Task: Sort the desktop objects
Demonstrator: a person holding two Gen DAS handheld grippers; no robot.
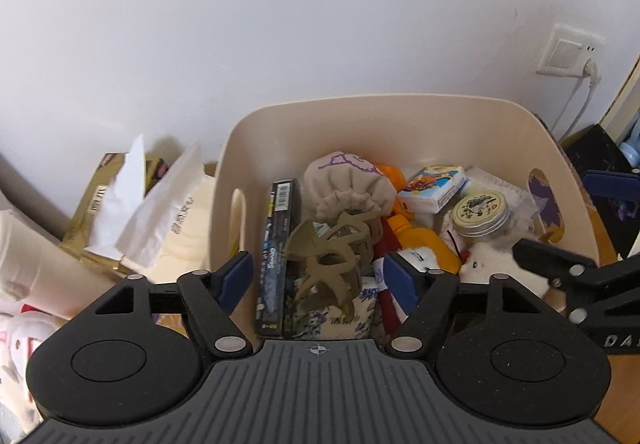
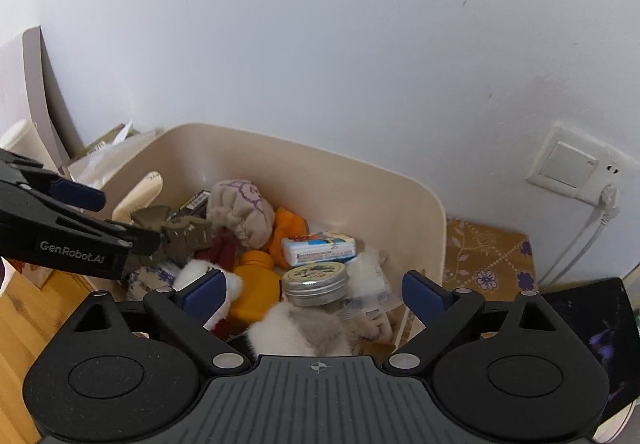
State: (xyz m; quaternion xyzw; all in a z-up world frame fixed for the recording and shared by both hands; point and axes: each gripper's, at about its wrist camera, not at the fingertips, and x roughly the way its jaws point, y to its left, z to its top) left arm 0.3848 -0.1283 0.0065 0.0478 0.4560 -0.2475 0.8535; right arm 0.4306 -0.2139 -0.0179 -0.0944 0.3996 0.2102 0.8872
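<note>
White wall [image 1: 280,23] stands behind a cream bin [image 1: 400,115] full of small things. Both grippers hang over it, jaws wide apart and holding nothing. Between the left gripper [image 1: 316,278] fingers lies a green hair claw [image 1: 328,268], on top of the pile beside a black box [image 1: 278,244]. At its 2 o'clock sits a round tin [image 1: 480,213]. The right gripper [image 2: 314,290] hangs over that tin, near an orange bottle [image 2: 256,288]. Tissue packs [image 1: 160,219] lie outside at 9 o'clock.
</note>
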